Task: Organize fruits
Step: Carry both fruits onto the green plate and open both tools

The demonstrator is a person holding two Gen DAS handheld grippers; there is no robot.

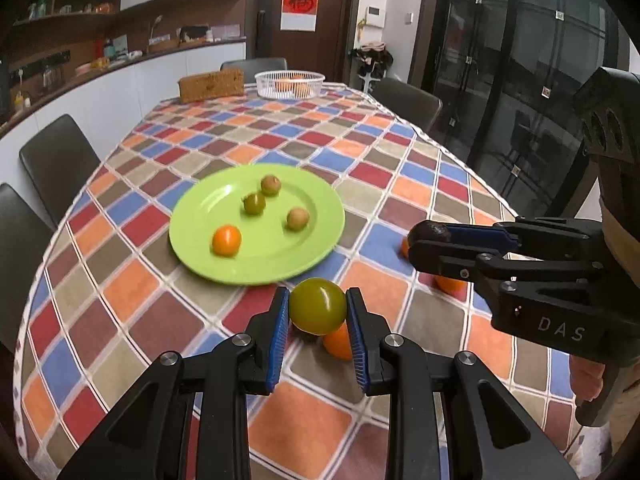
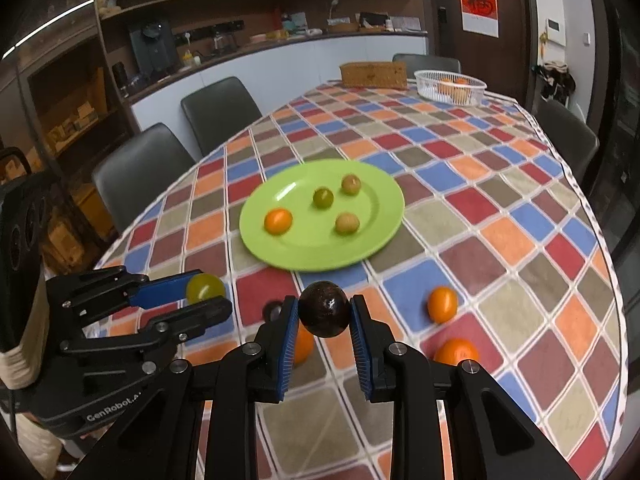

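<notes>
My left gripper (image 1: 318, 310) is shut on a round green fruit (image 1: 317, 306), held above the tablecloth just in front of the green plate (image 1: 192, 240). My right gripper (image 2: 325, 314) is shut on a dark, almost black fruit (image 2: 324, 309), also raised, to the right of the left one. The plate (image 2: 380, 236) carries one orange fruit (image 2: 277, 220), a green one (image 2: 323, 197) and two brownish ones (image 2: 347, 223). Loose orange fruits lie on the cloth: one (image 2: 442, 304) right of the right gripper, one (image 2: 456, 351) nearer, one (image 1: 338, 342) under the left gripper.
A white basket (image 1: 290, 83) holding orange fruits and a brown woven box (image 1: 211, 85) stand at the table's far end. Dark chairs (image 2: 140, 172) line the left side and far end. A small dark object (image 2: 273, 311) lies on the cloth behind the right gripper's left finger.
</notes>
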